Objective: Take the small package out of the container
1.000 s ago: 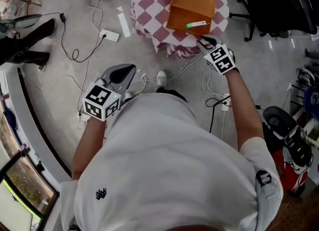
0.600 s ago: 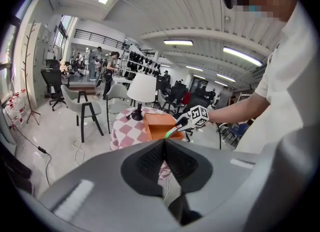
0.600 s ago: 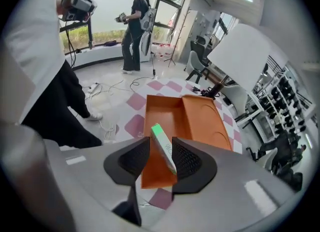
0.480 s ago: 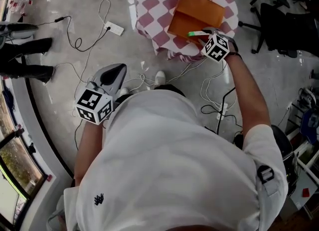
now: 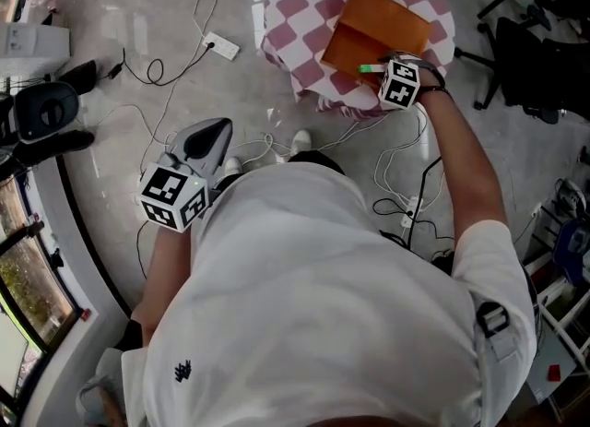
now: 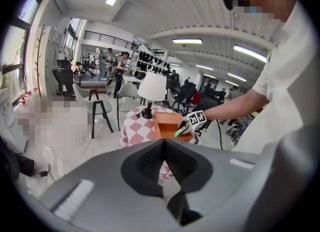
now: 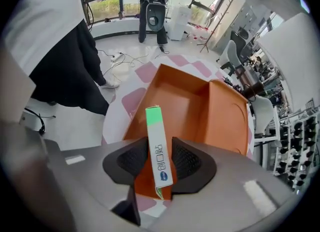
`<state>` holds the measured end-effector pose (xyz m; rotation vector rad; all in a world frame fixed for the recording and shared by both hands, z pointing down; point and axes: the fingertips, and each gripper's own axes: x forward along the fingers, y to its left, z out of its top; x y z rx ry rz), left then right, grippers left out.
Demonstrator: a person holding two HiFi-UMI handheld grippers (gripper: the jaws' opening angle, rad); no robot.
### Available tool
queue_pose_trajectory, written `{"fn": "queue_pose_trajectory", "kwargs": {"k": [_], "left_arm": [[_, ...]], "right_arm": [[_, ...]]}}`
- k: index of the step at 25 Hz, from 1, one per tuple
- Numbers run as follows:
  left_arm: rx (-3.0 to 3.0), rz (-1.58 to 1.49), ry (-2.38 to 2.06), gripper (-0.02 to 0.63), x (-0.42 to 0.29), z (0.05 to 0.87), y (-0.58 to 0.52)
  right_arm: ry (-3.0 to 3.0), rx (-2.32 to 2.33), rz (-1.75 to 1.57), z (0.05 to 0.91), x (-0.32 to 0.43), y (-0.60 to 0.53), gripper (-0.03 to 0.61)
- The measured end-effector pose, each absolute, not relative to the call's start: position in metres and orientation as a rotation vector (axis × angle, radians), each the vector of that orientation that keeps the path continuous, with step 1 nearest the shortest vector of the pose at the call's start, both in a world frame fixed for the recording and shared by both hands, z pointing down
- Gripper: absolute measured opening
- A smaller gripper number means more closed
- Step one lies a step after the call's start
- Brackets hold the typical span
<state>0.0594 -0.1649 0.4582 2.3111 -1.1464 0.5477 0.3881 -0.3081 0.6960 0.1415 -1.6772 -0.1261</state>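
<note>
My right gripper (image 7: 161,151) is opening its jaws with the small package (image 7: 156,131) standing between them, over the near wall of the orange container (image 7: 185,100) on the checkered table (image 7: 132,98). My left gripper (image 6: 164,146) is hanging aside, jaws pressed together, empty.

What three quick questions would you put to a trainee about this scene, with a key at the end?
1. True or false: the left gripper hangs over the checked table.
2. Which colour is the container? A orange, B blue, C white.
3. What stands between the pads of the right gripper?
Key: 1 false, it hangs over the floor, jaws together and empty. 2 A. 3 the small package; the jaws are opening round it.
</note>
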Motion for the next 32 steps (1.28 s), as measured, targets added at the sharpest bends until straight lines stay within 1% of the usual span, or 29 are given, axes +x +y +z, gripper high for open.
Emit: {"fn": "queue_pose_trajectory", "kwargs": {"k": [5,12,23,32], "left_arm": [[2.304,0.545,-1.169,0.055,0.048,0.458,-0.164],[2.32,0.536,-1.153,0.055,0.037,0.454,-0.16],[2.413,0.523,-1.046,0.055,0.015,0.447,-0.145],[2.511,0.46,-0.978,0.055,-0.018,0.423,-0.119]], "right_arm": [[-1.696,0.149,-0.13,0.694,0.381,-0.311,0.098],[-1.726,0.249,-0.05,0.677,0.379,-0.311,0.095],[-1.754,0.53,0.115,0.619,0.376,-0.294,0.094],[-1.763,0.689,0.16,0.557,0.325,-0.238,0.094]]}}
